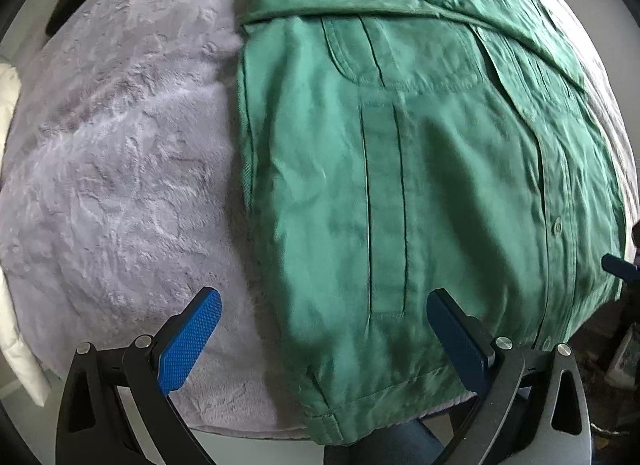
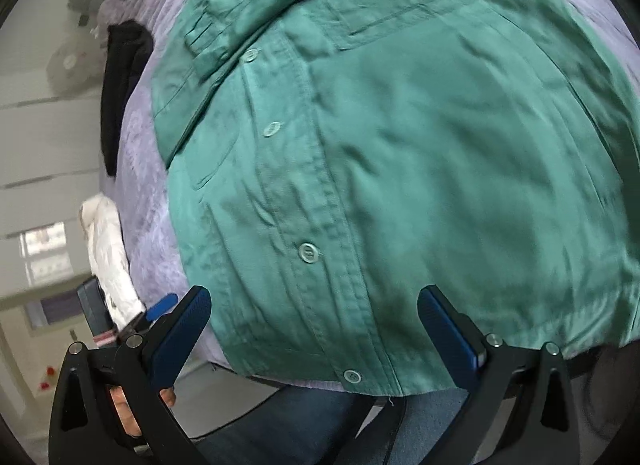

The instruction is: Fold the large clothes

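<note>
While the green shirt is spread out flat, front side up, it fills everything from about 12 to 4 o'clock in the left wrist view, and pretty much the whole right wrist view too. You can see the chest pocket up near 12 o'clock and the button placket running diagonally down to the hem, with one button roughly at center and another right at the bottom edge around 6. A sleeve looks folded across the top of the body.

It's lying on a fuzzy lavender blanket that takes up the 9 o'clock half of the left view. The hem reaches the blanket's near edge.

Left tool is spread wide, blue pads far apart, nothing between them, hovering over the shirt's lower left edge. Right tool is likewise spread wide, holding nothing, above the hem by the placket.

Out toward 9 o'clock in the right view there's a black garment and a white puffy thing at the blanket's edge.
</note>
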The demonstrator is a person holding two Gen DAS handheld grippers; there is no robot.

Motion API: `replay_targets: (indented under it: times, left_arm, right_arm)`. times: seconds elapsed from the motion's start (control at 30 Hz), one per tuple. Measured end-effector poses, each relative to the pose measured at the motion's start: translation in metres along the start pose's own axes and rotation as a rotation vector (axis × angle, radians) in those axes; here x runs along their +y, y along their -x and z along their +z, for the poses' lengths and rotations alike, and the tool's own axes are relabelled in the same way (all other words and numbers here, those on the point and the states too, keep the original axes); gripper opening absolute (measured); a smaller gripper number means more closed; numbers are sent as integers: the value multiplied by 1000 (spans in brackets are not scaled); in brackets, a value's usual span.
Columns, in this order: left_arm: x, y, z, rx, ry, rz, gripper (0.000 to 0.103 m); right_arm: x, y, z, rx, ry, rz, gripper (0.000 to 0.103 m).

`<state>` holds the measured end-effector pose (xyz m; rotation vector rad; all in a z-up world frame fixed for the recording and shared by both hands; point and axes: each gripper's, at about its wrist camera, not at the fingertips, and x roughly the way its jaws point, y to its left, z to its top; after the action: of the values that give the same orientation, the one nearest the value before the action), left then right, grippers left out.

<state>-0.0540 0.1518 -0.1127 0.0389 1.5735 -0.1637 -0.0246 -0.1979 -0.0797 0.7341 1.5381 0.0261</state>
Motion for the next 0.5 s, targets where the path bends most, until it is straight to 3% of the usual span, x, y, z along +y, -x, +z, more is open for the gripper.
replay_targets:
  times: [0.37,0.5]
  left_arm:
    - [10,-32,-38,40,73,-76,103]
    - [9,-59,-53,84,140,-98,103]
  right_arm:
    - [-49,45,-13,-114,-77,-61,103]
    - [-83,77,-5,-177,-62,-162,103]
